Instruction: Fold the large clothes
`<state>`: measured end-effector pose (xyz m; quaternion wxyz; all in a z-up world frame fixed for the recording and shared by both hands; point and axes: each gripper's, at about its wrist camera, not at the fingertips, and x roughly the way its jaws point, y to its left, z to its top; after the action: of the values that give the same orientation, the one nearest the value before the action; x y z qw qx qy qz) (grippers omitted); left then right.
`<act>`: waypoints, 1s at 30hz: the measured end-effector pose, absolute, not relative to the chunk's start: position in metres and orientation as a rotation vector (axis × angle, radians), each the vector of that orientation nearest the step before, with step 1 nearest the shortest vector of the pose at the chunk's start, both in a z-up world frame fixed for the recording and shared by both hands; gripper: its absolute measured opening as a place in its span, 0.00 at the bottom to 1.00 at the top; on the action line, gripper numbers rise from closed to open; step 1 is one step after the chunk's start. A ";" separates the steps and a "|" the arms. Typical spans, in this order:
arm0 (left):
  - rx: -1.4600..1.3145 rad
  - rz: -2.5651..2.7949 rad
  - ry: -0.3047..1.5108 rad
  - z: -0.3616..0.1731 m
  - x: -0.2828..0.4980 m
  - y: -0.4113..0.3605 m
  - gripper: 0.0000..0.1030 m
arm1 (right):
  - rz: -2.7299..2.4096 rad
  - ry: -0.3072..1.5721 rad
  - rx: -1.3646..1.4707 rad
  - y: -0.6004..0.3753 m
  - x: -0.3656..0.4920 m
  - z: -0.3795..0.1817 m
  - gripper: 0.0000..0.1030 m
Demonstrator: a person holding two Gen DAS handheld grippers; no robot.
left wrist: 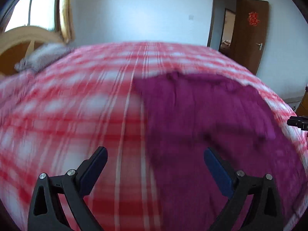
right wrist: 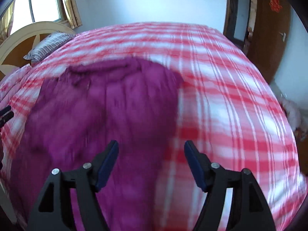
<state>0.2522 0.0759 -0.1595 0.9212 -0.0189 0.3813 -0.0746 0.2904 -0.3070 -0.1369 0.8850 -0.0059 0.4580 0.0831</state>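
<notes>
1. Nearest the left wrist lens: left claw point(left wrist: 155, 152), both dark-blue pads spread wide, nothing between them, released.
2. Below that claw: red-and-white checked bedspread point(left wrist: 77, 100) under the left finger, edge of the magenta garment point(left wrist: 202, 115) under the right finger; whether the pads touch the cloth cannot be told through the blur.
3. Nearest the right wrist lens: right claw point(right wrist: 151, 145), pads apart and empty, released; no cloth caught on either pad.
4. Under the right claw: left finger over the magenta garment point(right wrist: 107, 111), right finger over the checked bedspread point(right wrist: 231, 105).
5. Magenta garment lying spread on the bed, roughly in the middle of the bedspread, collar or bunched edge toward the far side, right edge falling in a fairly straight line down toward the near side.
6. Tip of the right claw just visible at the right border of the left wrist view, tip of the left claw point(right wrist: 5, 111) at the left border of the right wrist view; the two well apart, garment between them.
7. Striped pillow point(right wrist: 48, 45) at the head of the bed by a pale curved headboard point(right wrist: 28, 32).
8. Behind: window with yellow curtain point(right wrist: 72, 5), brown door point(left wrist: 252, 32) standing open, red paper ornament point(left wrist: 253, 18) on it.
9. Strong blur over bed and garment in both views.
</notes>
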 end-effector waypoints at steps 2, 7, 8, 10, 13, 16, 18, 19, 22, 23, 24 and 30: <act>-0.072 -0.167 0.813 -0.175 0.217 0.078 0.98 | 0.143 0.994 0.010 -0.321 0.249 -0.148 0.70; -0.037 -0.227 0.862 -0.207 0.153 0.052 0.98 | 0.092 1.052 0.053 -0.329 0.172 -0.168 0.70; -0.014 -0.215 0.848 -0.209 0.144 0.048 0.98 | 0.093 1.058 0.044 -0.328 0.159 -0.171 0.70; 0.040 -0.214 0.836 -0.212 0.128 0.042 0.97 | 0.077 1.060 0.039 -0.324 0.138 -0.177 0.70; 0.039 -0.211 0.849 -0.216 0.110 0.042 0.97 | 0.059 1.054 0.045 -0.322 0.111 -0.187 0.70; 0.069 -0.203 0.835 -0.221 0.099 0.037 0.95 | 0.043 1.039 0.095 -0.324 0.094 -0.192 0.67; 0.072 -0.195 0.828 -0.221 0.095 0.034 0.82 | 0.044 1.022 0.117 -0.324 0.090 -0.193 0.59; 0.072 -0.209 0.821 -0.218 0.095 0.034 0.59 | 0.044 1.016 0.134 -0.324 0.090 -0.193 0.48; 0.064 -0.293 0.826 -0.210 0.094 0.031 0.13 | 0.097 0.994 0.188 -0.319 0.082 -0.187 0.13; 0.044 -0.316 0.832 -0.208 0.094 0.033 0.09 | 0.118 0.987 0.200 -0.318 0.080 -0.186 0.11; 0.029 -0.318 0.830 -0.204 0.093 0.036 0.09 | 0.129 0.977 0.207 -0.317 0.077 -0.185 0.10; -0.080 -0.383 0.777 -0.157 0.082 0.064 0.07 | 0.207 0.881 0.271 -0.319 0.050 -0.156 0.07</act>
<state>0.0818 0.0638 -0.1572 0.9069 -0.0387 0.3763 -0.1854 0.0497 -0.3192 -0.1559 0.8905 0.1303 0.4245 0.0995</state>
